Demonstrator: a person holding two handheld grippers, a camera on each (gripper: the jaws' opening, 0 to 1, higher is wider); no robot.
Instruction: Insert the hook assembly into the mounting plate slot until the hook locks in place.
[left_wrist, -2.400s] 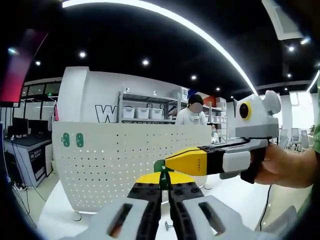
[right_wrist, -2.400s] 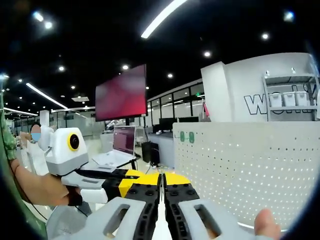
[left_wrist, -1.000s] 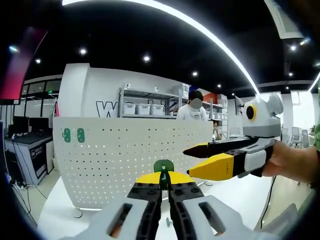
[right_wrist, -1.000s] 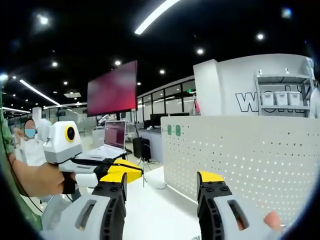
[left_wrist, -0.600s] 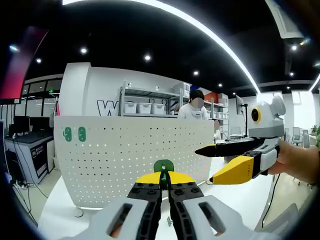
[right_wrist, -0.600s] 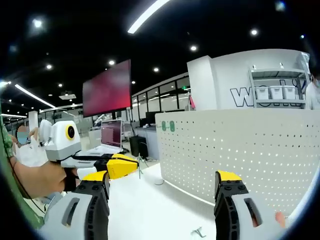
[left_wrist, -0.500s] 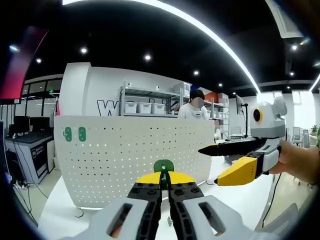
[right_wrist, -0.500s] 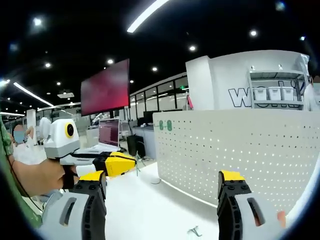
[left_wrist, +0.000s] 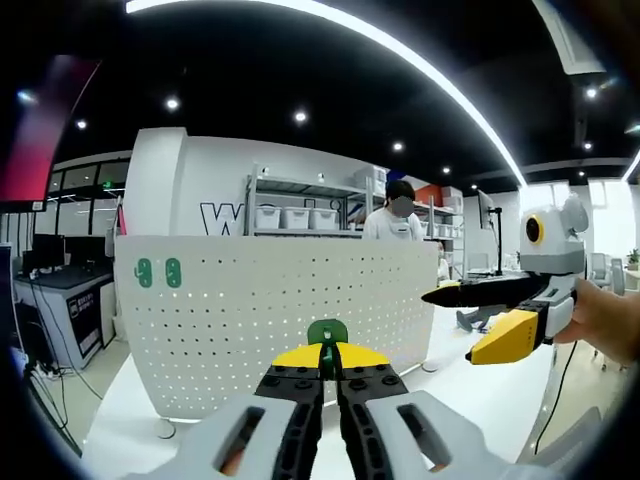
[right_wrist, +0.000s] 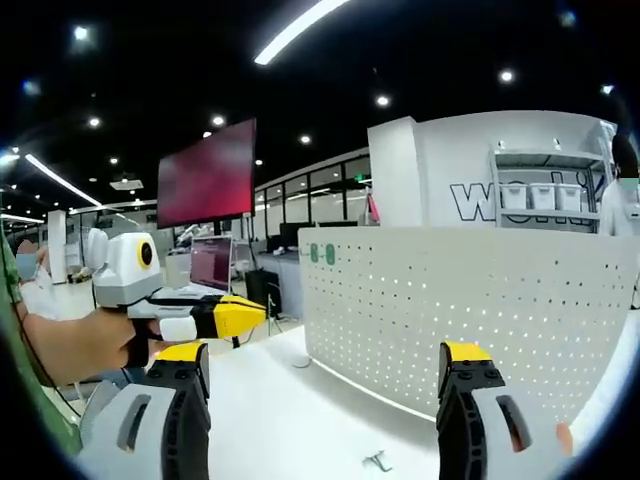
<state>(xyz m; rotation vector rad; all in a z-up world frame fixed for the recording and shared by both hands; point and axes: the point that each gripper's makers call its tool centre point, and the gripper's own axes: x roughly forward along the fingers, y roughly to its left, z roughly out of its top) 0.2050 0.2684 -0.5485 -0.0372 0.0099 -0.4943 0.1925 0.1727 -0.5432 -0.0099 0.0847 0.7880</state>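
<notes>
Green plastic marks the hook assembly (left_wrist: 327, 333), which is clamped between the closed yellow-tipped jaws of the left tool (left_wrist: 328, 362) in the left gripper view, its rounded top standing just above the jaw tips. Behind it stands the mounting plate (left_wrist: 280, 310), a white perforated panel set upright on the white desk (left_wrist: 480, 400), with two small green hooks (left_wrist: 158, 272) already seated near its upper left corner. The held hook assembly is apart from the panel face. The right tool (left_wrist: 470, 322) enters the left gripper view from the right, carried by a hand (left_wrist: 608, 322), jaws spread and gripping nothing. In the right gripper view the right tool (right_wrist: 322, 385) shows its two jaws wide apart with only the desk (right_wrist: 290, 420) between them; the mounting plate (right_wrist: 470, 310) stands ahead, and the left tool (right_wrist: 240, 316) appears at the left. A small metal piece (right_wrist: 377, 461) lies on the desk near the panel foot. A red screen (right_wrist: 206, 175) hangs in the background.
</notes>
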